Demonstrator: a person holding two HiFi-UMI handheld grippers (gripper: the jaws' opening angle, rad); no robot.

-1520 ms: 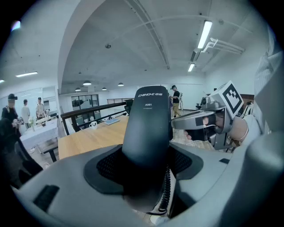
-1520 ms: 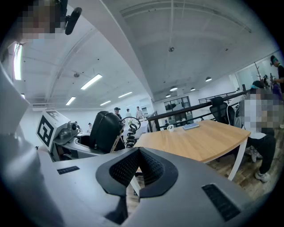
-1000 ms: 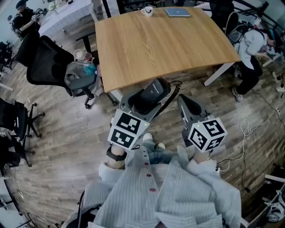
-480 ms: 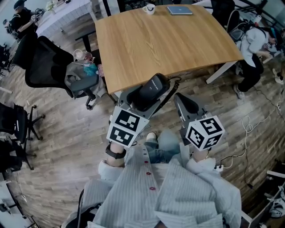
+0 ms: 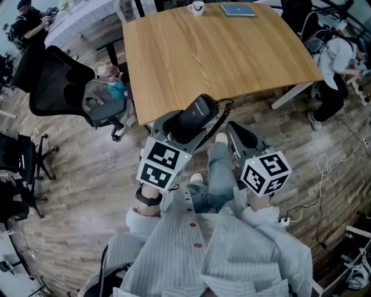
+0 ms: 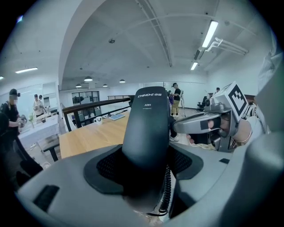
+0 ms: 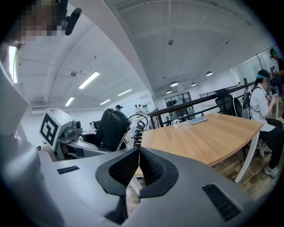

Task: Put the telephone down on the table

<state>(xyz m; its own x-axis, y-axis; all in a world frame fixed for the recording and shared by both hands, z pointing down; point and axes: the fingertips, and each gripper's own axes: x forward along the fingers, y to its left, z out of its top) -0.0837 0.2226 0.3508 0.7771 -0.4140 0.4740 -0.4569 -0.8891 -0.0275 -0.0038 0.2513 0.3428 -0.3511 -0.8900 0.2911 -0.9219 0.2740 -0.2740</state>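
A black telephone handset (image 5: 193, 118) with a coiled cord (image 5: 221, 119) sits between the jaws of my left gripper (image 5: 184, 119), which is shut on it. It hangs at the near edge of the wooden table (image 5: 208, 52), just off the tabletop. In the left gripper view the handset (image 6: 147, 128) stands upright between the pads, its cord (image 6: 166, 190) trailing down. My right gripper (image 5: 242, 134) is to the right, below the table edge, shut with nothing in it (image 7: 138, 165). From the right gripper view the handset (image 7: 111, 129) shows at the left.
A white cup (image 5: 196, 7) and a blue notebook (image 5: 237, 9) lie at the table's far edge. A black office chair (image 5: 64, 84) stands left of the table. A person (image 5: 333, 64) bends at the table's right corner. Cables (image 5: 330, 168) run over the wooden floor.
Both grippers have moved forward toward the table; the handset now reaches the table's near edge. The wearer's leg has stepped forward between the grippers.
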